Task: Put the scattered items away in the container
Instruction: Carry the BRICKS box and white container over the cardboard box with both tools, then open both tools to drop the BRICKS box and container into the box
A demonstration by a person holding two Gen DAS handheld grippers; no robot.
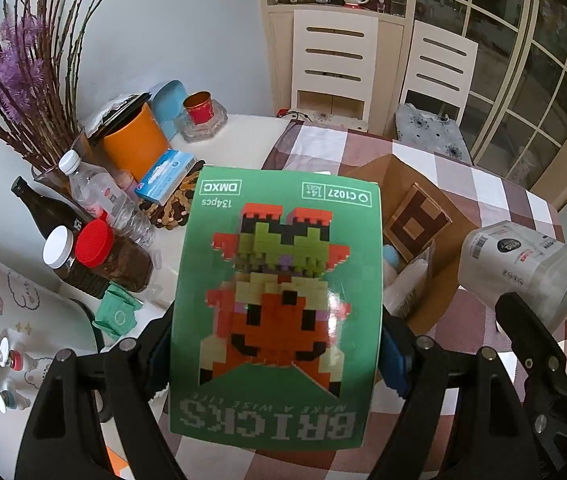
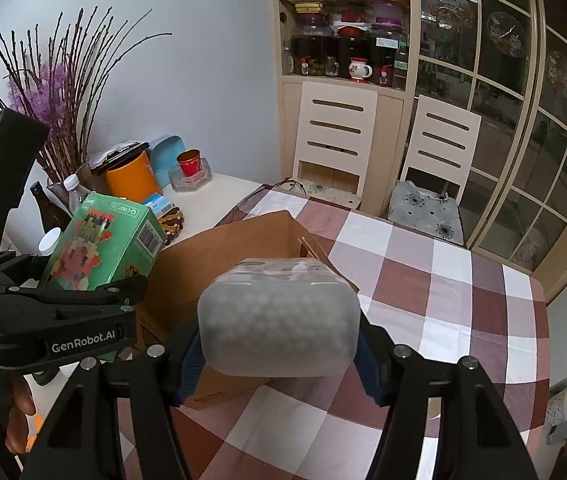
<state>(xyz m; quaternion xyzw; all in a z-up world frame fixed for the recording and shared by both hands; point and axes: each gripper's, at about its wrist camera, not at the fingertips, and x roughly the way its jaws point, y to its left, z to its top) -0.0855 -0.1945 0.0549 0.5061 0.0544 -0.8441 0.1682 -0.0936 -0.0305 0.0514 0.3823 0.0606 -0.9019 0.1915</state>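
My left gripper (image 1: pixel 277 344) is shut on a green bricks box (image 1: pixel 279 304) and holds it in the air in front of the open cardboard box (image 1: pixel 415 196). The same green box shows in the right wrist view (image 2: pixel 107 248), left of the cardboard box (image 2: pixel 243 248). My right gripper (image 2: pixel 279 356) is shut on a frosted white plastic jar (image 2: pixel 279 320), held above the cardboard box's near edge. The jar also shows at the right of the left wrist view (image 1: pixel 523 264). Some white and blue items lie inside the cardboard box, mostly hidden.
A checked cloth (image 2: pixel 443 280) covers the table. Bottles and jars (image 1: pixel 95 248), an orange canister (image 1: pixel 135 140), a tissue packet (image 1: pixel 167 176), a vase of twigs and a red cup stand at the left back. Two chairs (image 2: pixel 435 148) stand behind the table.
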